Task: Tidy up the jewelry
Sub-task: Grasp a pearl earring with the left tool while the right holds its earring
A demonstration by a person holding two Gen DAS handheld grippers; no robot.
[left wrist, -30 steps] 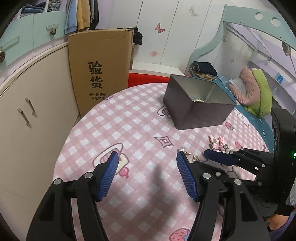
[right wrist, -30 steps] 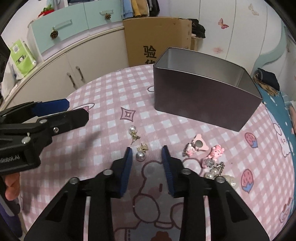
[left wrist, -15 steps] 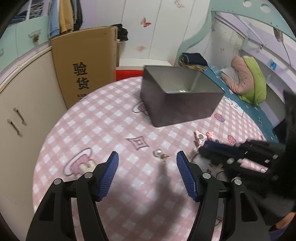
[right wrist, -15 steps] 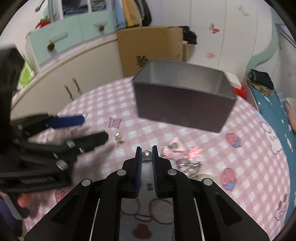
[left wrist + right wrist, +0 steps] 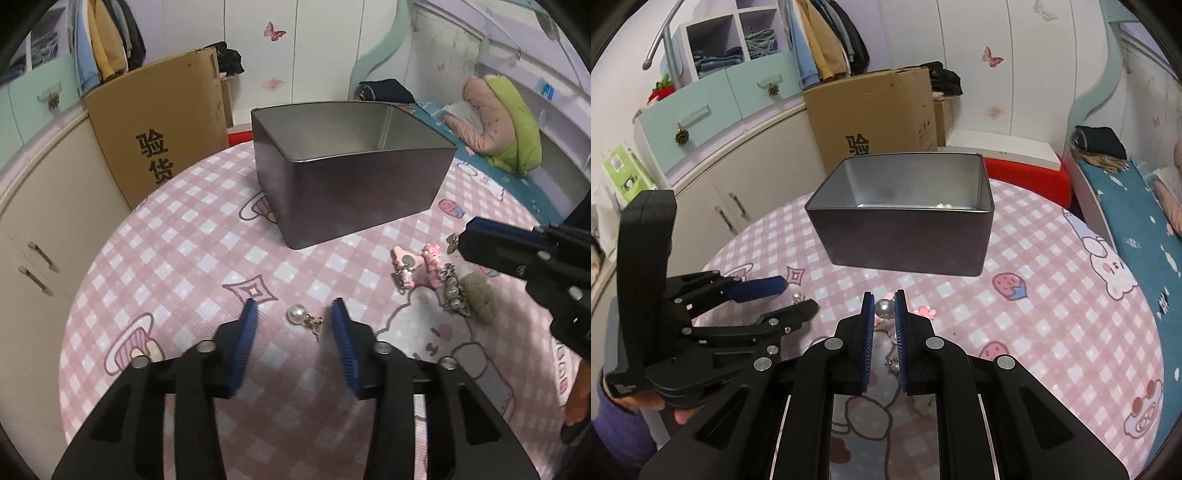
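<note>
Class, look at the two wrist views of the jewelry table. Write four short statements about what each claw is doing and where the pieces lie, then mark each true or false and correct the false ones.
1. The right claw is shut on a silver pearl earring. True.
2. The left claw already grips the white pearl earring. False: its jaws are closing, the earring lies on the tablecloth between them, untouched.
3. The metal tin has its lid on. False: it stands open.
4. The pink charms lie outside the tin. True.
</note>
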